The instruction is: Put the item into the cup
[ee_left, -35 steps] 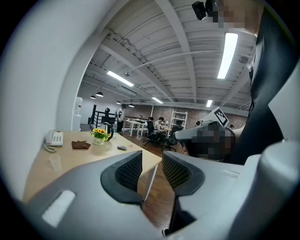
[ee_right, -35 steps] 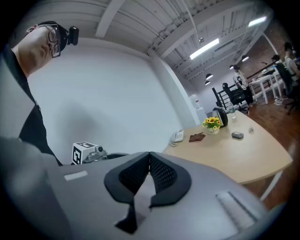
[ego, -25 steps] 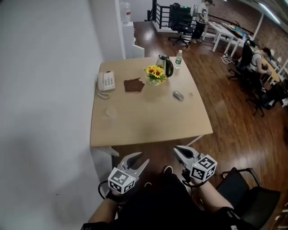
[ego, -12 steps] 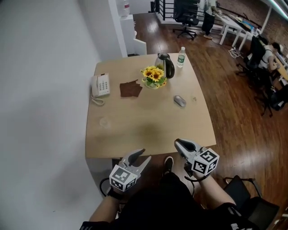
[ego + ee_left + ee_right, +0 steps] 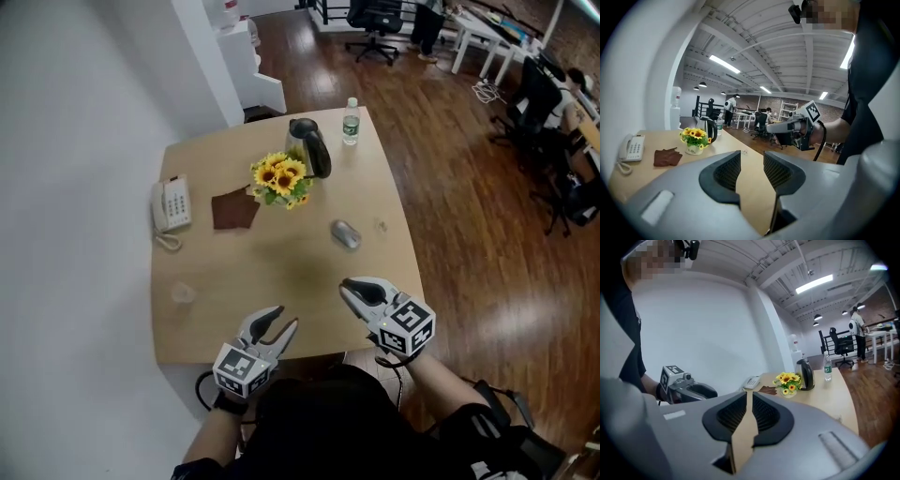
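Note:
A small clear cup (image 5: pixel 183 293) stands on the wooden table (image 5: pixel 281 272) near its left front. A grey oval item (image 5: pixel 345 234) lies right of the middle. My left gripper (image 5: pixel 278 323) hovers over the table's near edge, open and holding nothing; in the left gripper view (image 5: pixel 751 171) bare tabletop shows between its jaws. My right gripper (image 5: pixel 354 289) is over the front right, a little short of the grey item. In the right gripper view (image 5: pixel 749 411) its jaws stand almost together, with only a thin slit and nothing in it.
A white phone (image 5: pixel 172 203) sits at the left edge and a brown cloth (image 5: pixel 233 210) beside it. Sunflowers in a pot (image 5: pixel 280 179), a dark kettle (image 5: pixel 308 148) and a water bottle (image 5: pixel 351 122) stand at the far side. A tiny object (image 5: pixel 380 225) lies near the right edge.
The head view has moved forward over the table. Both grippers now reach past its near edge instead of hanging short of it. Their jaws look the same.

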Action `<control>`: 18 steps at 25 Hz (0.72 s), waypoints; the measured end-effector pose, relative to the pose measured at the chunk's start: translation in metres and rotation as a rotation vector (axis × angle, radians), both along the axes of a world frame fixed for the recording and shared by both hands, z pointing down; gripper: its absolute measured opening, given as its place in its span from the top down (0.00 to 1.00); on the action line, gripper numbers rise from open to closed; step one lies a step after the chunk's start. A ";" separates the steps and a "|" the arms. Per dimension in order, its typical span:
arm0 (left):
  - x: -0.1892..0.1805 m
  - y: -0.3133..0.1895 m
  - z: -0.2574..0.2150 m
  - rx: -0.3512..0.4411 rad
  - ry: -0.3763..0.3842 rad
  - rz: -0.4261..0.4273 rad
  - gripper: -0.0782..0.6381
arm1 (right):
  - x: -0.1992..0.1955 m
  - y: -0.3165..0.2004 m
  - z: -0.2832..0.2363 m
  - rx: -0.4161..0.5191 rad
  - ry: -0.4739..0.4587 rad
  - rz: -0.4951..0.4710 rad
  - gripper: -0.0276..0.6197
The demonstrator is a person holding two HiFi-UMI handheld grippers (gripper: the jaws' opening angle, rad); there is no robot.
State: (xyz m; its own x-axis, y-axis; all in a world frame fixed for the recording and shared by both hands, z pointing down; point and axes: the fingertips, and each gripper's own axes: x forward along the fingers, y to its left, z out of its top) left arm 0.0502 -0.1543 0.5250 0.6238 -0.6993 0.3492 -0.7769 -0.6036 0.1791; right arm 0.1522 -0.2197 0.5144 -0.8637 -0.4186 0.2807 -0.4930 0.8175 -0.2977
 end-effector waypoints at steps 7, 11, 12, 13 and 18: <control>0.018 -0.053 0.003 -0.036 -0.007 -0.009 0.68 | 0.025 -0.066 0.010 0.010 0.049 0.029 0.88; 0.020 -0.072 0.019 -0.029 -0.010 0.016 0.68 | 0.039 -0.104 0.034 0.047 0.167 0.063 0.87; 0.020 -0.076 0.022 -0.032 -0.009 0.022 0.67 | 0.045 -0.115 0.043 0.062 0.217 0.075 0.86; 0.021 -0.080 0.024 -0.037 -0.006 0.026 0.67 | 0.053 -0.126 0.053 0.072 0.276 0.089 0.85; 0.024 -0.092 0.033 -0.051 -0.014 0.038 0.67 | 0.099 -0.183 0.129 0.013 0.567 0.167 0.81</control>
State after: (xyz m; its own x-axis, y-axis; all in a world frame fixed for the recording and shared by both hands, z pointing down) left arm 0.0739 -0.2465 0.5583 0.6441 -0.6566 0.3924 -0.7565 -0.6228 0.1994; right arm 0.2510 -0.4022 0.6433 -0.5022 -0.5428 0.6732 -0.6948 0.7167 0.0597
